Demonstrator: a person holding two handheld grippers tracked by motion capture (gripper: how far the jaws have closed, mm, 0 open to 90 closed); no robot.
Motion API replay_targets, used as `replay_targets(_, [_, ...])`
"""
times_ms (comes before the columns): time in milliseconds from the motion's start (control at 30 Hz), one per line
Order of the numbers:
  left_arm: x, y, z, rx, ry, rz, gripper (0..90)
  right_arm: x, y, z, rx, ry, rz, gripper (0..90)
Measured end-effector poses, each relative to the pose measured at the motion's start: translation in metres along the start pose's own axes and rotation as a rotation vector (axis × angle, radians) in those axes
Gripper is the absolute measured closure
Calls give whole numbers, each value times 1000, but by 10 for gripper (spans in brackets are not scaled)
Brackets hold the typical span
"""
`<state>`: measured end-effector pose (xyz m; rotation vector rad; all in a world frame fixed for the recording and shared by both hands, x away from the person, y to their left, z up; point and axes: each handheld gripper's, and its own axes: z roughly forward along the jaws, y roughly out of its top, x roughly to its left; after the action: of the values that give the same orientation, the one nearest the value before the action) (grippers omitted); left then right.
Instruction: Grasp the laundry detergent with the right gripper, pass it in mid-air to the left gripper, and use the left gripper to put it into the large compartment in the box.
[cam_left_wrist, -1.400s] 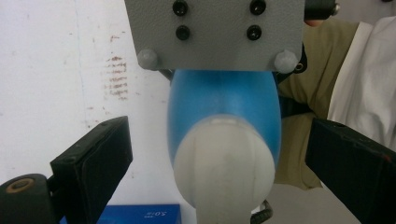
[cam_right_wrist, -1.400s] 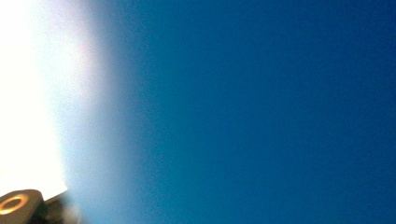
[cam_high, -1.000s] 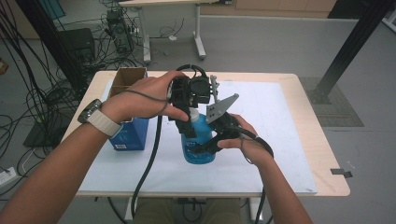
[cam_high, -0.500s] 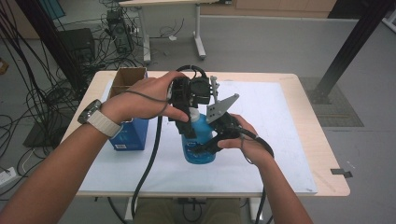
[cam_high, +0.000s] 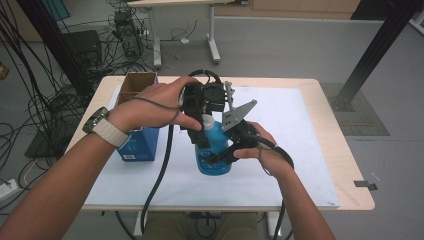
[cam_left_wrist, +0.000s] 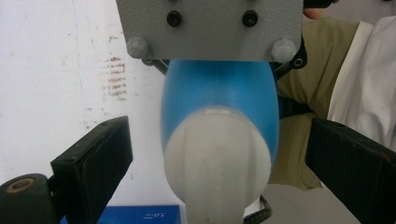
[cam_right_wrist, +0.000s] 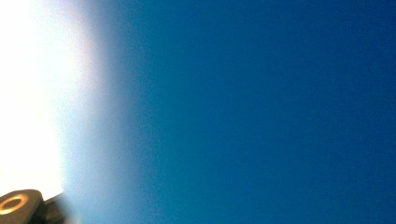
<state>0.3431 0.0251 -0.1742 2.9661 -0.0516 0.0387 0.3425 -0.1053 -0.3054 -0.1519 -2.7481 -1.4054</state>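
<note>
Hold | your right gripper (cam_high: 220, 159) stays clamped on the blue bottle (cam_high: 214, 150) standing mid-table on the white sheet (cam_high: 300, 125) | your left gripper (cam_high: 202, 127) poised, jaws wide either side of the white cap (cam_left_wrist: 217, 158) | nothing moved, cap not gripped yet.

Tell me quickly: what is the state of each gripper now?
Left gripper: open, jaws either side of the white ribbed cap.
Right gripper: shut on the blue plastic bottle.

wooden table (cam_high: 345, 165), white sheet (cam_high: 300, 150), blue box (cam_high: 140, 145), bottle (cam_high: 212, 150)
</note>
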Motion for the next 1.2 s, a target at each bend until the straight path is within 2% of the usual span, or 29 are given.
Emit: replay_targets(1200, [1, 0, 2, -1, 0, 4, 79, 0, -2, -1, -2, -2, 6, 435])
